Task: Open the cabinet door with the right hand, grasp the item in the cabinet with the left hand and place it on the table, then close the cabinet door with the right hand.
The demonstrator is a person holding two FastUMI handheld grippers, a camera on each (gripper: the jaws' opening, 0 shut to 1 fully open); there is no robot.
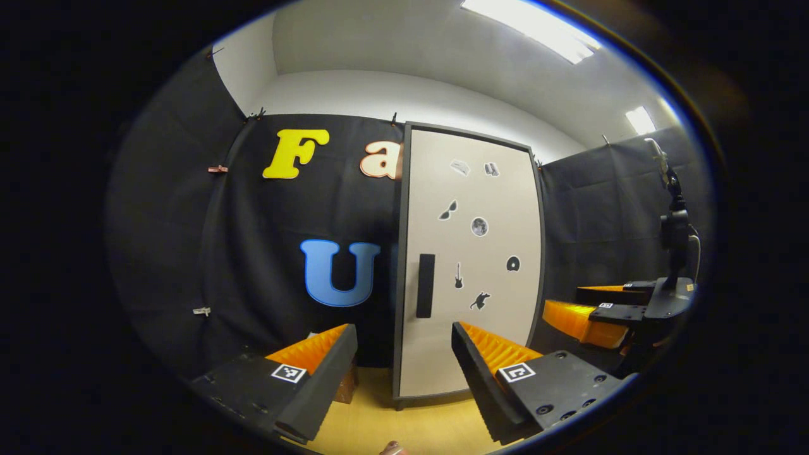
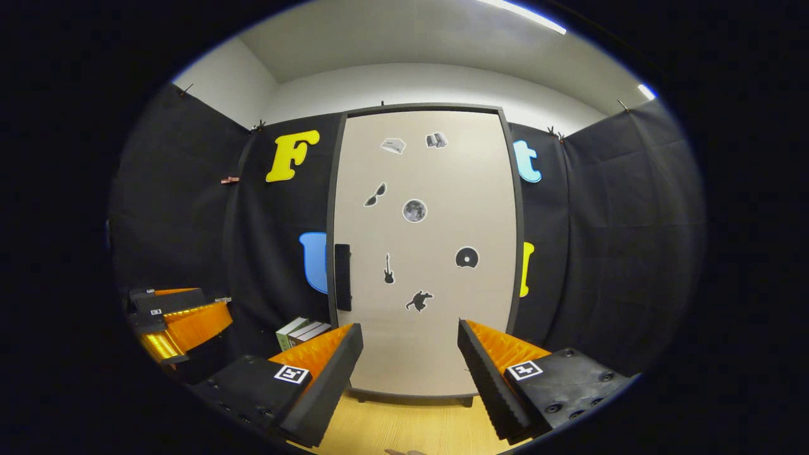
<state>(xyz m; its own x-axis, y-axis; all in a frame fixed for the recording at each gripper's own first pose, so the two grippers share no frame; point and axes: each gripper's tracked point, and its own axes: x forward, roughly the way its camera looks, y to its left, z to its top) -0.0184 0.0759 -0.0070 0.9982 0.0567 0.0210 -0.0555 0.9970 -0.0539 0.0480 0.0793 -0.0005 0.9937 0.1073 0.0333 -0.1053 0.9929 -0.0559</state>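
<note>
So far nothing of the task looks done: the tall pale cabinet door with a dark frame and small black stickers stands flat and closed, straight ahead of the right hand-held gripper. That gripper's fingers are spread wide with nothing between them, and it hangs apart from the door, above the light wooden table. The black upright bar handle sits on the door's edge, ahead and a little to the left of the gap between those fingers, with no contact yet.

The left hand-held gripper is likewise wide and empty, facing the same door from farther to that door's handle side; its view shows the handle just ahead between its fingers. The item to be fetched is hidden behind the closed door, so I cannot say what it is or where it lies inside.

All three steps appear to remain: opening the door with the right, lifting the item out onto the table with the left, then closing.
</note>
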